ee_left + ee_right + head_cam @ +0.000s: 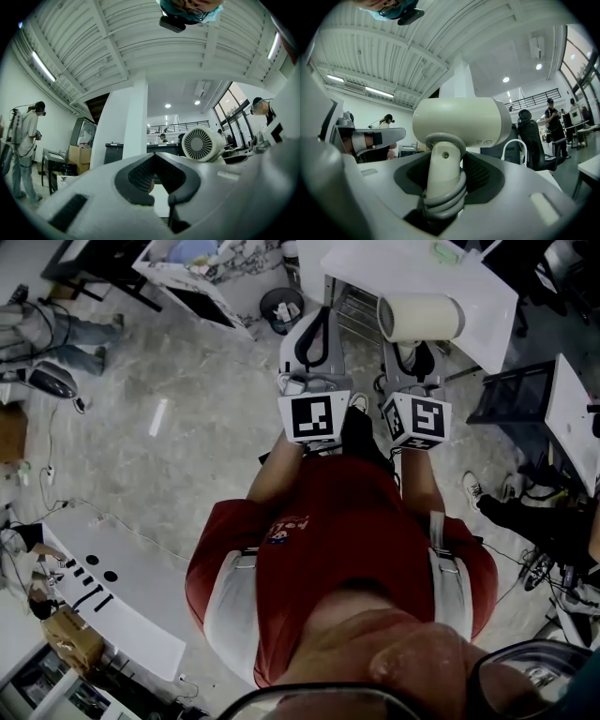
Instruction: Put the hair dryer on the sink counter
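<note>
Hair dryer (pixel 459 123) sits upright in the right gripper (pixel 446 161), fingers (pixel 480 172) about half open and clamped on its cord-wrapped handle, above the white desk (pixel 473 289) at far right. Best held level, then lowered until the barrel rests flat before release. Left gripper (pixel 153 158) has its fingers closed together and is empty.

grey floor (pixel 206 456) with a dark bin (pixel 281 307)
</note>
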The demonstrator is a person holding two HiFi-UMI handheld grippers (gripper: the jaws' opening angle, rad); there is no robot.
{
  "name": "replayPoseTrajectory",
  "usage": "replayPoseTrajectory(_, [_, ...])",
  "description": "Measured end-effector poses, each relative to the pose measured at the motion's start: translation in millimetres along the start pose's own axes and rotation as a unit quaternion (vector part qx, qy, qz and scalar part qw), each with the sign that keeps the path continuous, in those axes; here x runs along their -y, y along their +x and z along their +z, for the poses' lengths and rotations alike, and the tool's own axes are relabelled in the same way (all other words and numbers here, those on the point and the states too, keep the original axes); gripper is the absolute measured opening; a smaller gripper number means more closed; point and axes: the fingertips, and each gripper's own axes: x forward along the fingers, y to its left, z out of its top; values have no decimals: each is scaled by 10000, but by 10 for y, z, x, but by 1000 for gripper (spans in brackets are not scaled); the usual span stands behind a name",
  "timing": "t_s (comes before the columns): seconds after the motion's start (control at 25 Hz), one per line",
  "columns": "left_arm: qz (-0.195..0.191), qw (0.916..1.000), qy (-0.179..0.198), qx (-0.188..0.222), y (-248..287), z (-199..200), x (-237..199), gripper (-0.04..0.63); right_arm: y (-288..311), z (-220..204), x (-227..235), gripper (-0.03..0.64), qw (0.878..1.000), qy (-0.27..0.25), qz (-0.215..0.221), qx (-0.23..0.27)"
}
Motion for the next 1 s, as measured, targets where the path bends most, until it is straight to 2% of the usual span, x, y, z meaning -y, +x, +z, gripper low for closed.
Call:
replayPoseTrajectory(0.4, [-40,9999,61,-73,581,-228,-82,2,537,-129,248,184,9999,58,42,-74])
replayPoseTrajectory(1.0, [-180,9994,45,-277,1916,-684,77,2,1504,-391,1172,184,9991,134,30,-393])
